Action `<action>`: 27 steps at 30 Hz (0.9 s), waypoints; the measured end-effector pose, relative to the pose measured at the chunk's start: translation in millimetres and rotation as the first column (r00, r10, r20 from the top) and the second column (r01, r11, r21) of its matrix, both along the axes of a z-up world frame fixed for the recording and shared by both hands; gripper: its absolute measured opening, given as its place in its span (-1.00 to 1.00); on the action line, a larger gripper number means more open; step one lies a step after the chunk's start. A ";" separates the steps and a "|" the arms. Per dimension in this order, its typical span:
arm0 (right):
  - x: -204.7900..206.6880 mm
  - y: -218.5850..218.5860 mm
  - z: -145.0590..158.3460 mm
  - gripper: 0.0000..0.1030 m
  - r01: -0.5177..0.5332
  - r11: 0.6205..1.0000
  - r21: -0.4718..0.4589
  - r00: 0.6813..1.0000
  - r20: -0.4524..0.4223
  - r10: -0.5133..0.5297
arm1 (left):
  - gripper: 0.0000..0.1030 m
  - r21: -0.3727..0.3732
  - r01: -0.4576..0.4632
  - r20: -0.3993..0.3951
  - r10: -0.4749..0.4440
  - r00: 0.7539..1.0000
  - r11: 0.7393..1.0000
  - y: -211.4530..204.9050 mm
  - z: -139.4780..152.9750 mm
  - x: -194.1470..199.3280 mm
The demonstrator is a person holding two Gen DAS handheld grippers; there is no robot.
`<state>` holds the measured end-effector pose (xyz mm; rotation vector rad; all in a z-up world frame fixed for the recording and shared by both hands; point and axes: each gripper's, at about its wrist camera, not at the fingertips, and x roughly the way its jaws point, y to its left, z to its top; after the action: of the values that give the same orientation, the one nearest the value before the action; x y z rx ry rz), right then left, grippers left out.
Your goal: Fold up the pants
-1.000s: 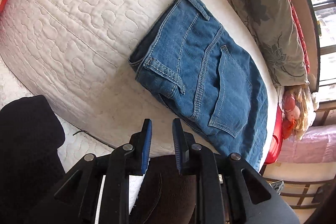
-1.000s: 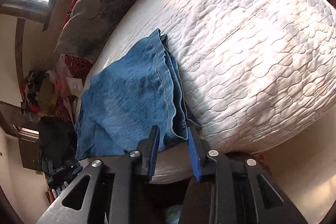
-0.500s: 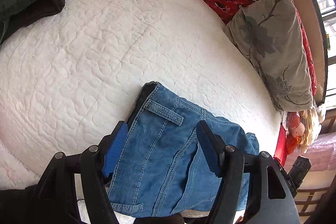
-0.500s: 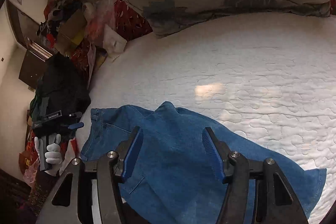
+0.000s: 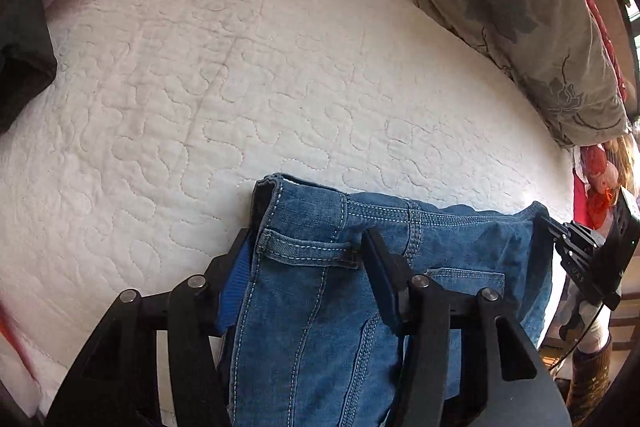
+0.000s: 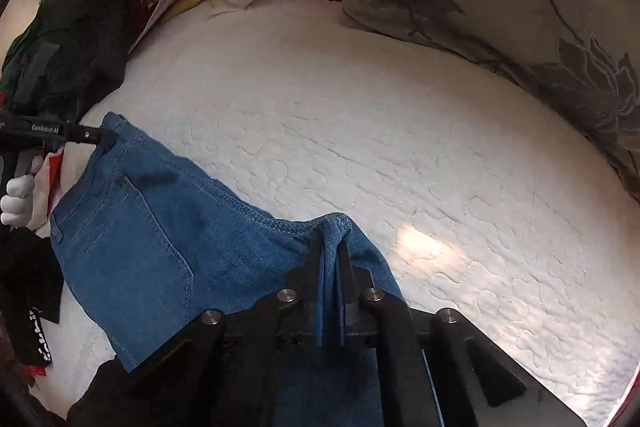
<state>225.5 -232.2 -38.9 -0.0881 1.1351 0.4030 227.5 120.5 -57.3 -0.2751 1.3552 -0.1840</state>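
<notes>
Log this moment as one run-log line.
stage: gripping | left gripper: closing around jeans waistband | right gripper: shut on jeans fold | surface: white quilt

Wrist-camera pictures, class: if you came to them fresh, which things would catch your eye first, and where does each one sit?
First the blue jeans, folded on the near part of the white quilted bed, with both grippers at their far edge. The right gripper is shut on a bunched pinch of denim; the left gripper, whose jaws have just been closing, straddles the waistband corner by a belt loop. Behind, a grey flowered pillow lies along the far right edge.
</notes>
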 end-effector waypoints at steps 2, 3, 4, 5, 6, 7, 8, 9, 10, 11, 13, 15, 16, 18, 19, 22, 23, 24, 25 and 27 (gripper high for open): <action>12.9 -16.4 -20.5 -0.93 0.105 0.994 -0.022 0.993 -0.056 -0.106 | -0.28 0.071 -0.003 -0.028 0.005 1.000 0.997 -0.9 -13.4 0.2; 14.4 -18.3 -29.7 -0.94 0.123 0.991 -0.044 0.990 -0.070 -0.126 | -0.29 0.082 -0.007 -0.033 0.009 0.999 0.997 -0.7 -18.6 0.5; 13.9 -20.2 -34.0 -0.94 0.138 0.990 -0.033 0.987 -0.081 -0.140 | -0.29 0.091 -0.011 -0.021 0.013 1.000 0.996 -1.1 -17.1 -0.7; 12.7 -25.0 -31.9 -0.89 0.168 0.986 0.002 0.983 -0.078 -0.168 | -0.29 0.091 -0.022 -0.013 0.023 1.000 0.996 0.3 -13.6 -1.7; 10.0 -32.8 -26.5 -0.83 0.203 0.977 0.061 0.976 -0.087 -0.198 | -0.29 0.079 -0.037 -0.011 0.038 0.999 0.996 2.6 -9.0 -2.8; 5.1 -43.3 -19.1 -0.83 0.242 0.962 0.126 0.968 -0.094 -0.231 | -0.29 0.055 -0.053 -0.015 0.053 0.998 0.997 7.1 -3.8 -4.9; -2.7 -57.2 -9.1 -0.83 0.280 0.937 0.209 0.959 -0.100 -0.265 | -0.29 0.030 -0.072 -0.010 0.072 0.997 0.997 13.4 3.4 -8.3; -13.8 -71.4 0.4 -0.82 0.306 0.907 0.289 0.952 -0.107 -0.287 | -0.29 0.018 -0.082 0.006 0.082 0.997 0.996 18.4 12.3 -13.1; -28.7 -85.1 10.9 -0.82 0.327 0.881 0.343 0.945 -0.107 -0.310 | -0.29 0.012 -0.080 0.030 0.080 0.996 0.997 22.0 22.2 -19.3; -45.1 -99.6 20.1 -0.67 0.342 0.864 0.370 0.939 -0.100 -0.329 | -0.28 0.013 -0.077 0.050 0.076 0.996 0.997 24.3 31.6 -26.6; -85.2 -132.7 34.9 -0.28 0.383 0.836 0.392 0.921 -0.087 -0.381 | -0.14 -0.012 -0.051 0.069 0.052 0.996 0.999 23.4 45.5 -42.3; -129.5 -168.6 42.9 0.11 0.446 0.809 0.383 0.888 -0.075 -0.455 | 0.20 -0.053 -0.020 0.073 0.024 0.997 0.998 16.1 53.0 -59.4; -151.1 -185.2 44.3 0.13 0.479 0.796 0.369 0.868 -0.066 -0.492 | 0.23 -0.072 -0.003 0.077 0.008 0.997 0.997 8.4 53.4 -69.7; -190.8 -218.4 37.8 0.15 0.552 0.767 0.328 0.823 -0.067 -0.564 | 0.23 -0.112 0.038 0.078 -0.029 0.997 0.993 -12.4 51.1 -89.2; -207.7 -232.4 30.6 0.16 0.588 0.747 0.310 0.799 -0.079 -0.597 | 0.23 -0.132 0.060 0.070 -0.051 0.996 0.989 -25.6 46.6 -97.3; -237.4 -262.7 4.6 0.16 0.664 0.684 0.301 0.740 -0.131 -0.660 | 0.23 -0.170 0.114 0.022 -0.112 0.993 0.979 -70.7 29.6 -114.6; -240.9 -268.6 -1.8 0.16 0.672 0.668 0.319 0.731 -0.142 -0.667 | 0.23 -0.171 0.125 0.000 -0.126 0.992 0.977 -84.4 24.8 -118.5; -240.6 -272.0 -6.9 0.16 0.676 0.655 0.338 0.725 -0.148 -0.672 | 0.23 -0.179 0.127 -0.019 -0.133 0.991 0.976 -97.4 21.1 -121.7; -238.9 -274.9 -11.0 0.16 0.677 0.646 0.352 0.722 -0.150 -0.675 | 0.23 -0.196 0.129 -0.033 -0.138 0.990 0.972 -109.0 18.8 -123.0; -227.8 -275.1 -19.6 0.16 0.675 0.643 0.362 0.723 -0.153 -0.673 | 0.23 -0.223 0.130 -0.054 -0.145 0.988 0.966 -132.9 19.3 -117.0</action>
<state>-2.2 -507.4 -58.5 0.6940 0.9849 -0.0580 110.5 -12.4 -37.9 -0.3746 1.4263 -0.4454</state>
